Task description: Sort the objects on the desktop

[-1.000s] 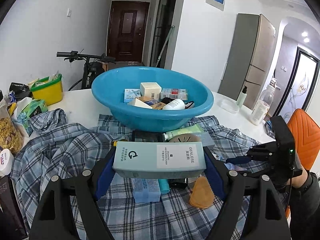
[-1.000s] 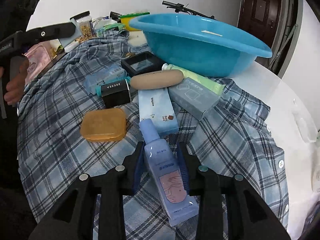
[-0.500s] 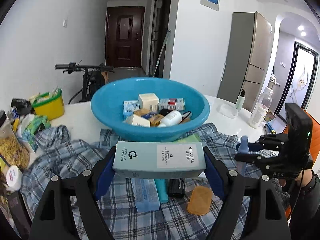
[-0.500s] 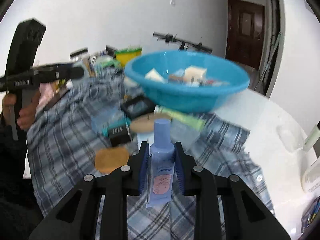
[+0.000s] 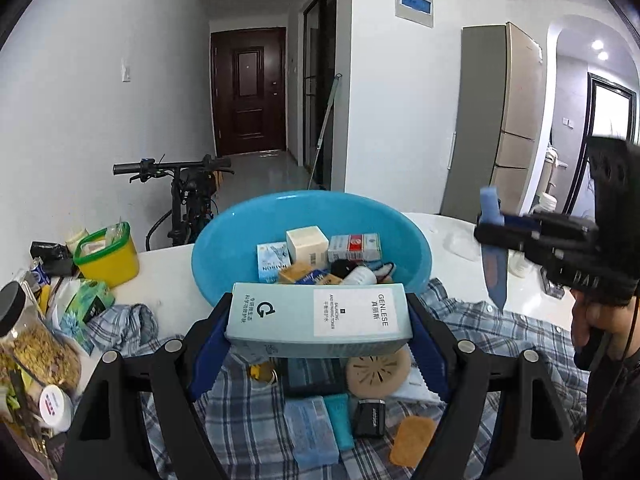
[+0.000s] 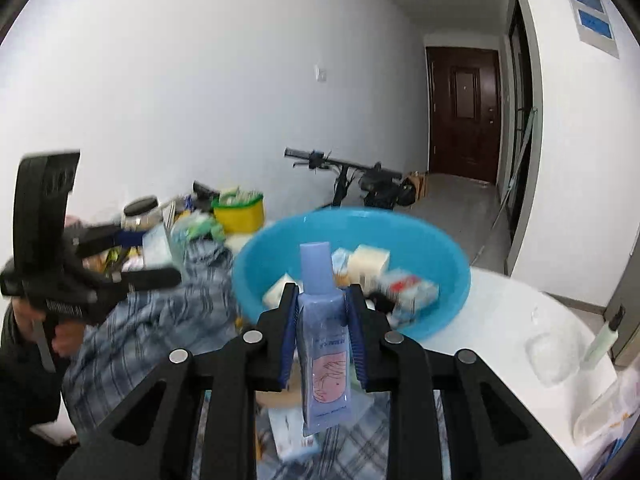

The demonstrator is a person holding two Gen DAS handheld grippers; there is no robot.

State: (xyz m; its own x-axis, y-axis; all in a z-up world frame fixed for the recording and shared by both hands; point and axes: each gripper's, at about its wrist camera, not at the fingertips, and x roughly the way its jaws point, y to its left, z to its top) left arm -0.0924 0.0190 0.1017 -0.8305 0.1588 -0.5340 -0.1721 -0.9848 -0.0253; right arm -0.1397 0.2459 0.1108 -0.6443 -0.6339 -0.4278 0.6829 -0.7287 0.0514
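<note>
Between right claw pads, blue tube.

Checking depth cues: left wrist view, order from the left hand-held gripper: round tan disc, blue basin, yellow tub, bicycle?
1. Round tan disc: just under the left hand-held gripper.
2. Blue basin: straight ahead.
3. Yellow tub: far left.
4. Bicycle: beyond the table.

A bicycle is leaning against the left wall beyond the bench, and a dark brown door is standing shut at the far end of the hall. A tall fridge is standing off to the right, a mop handle resting beside the doorway.
</note>
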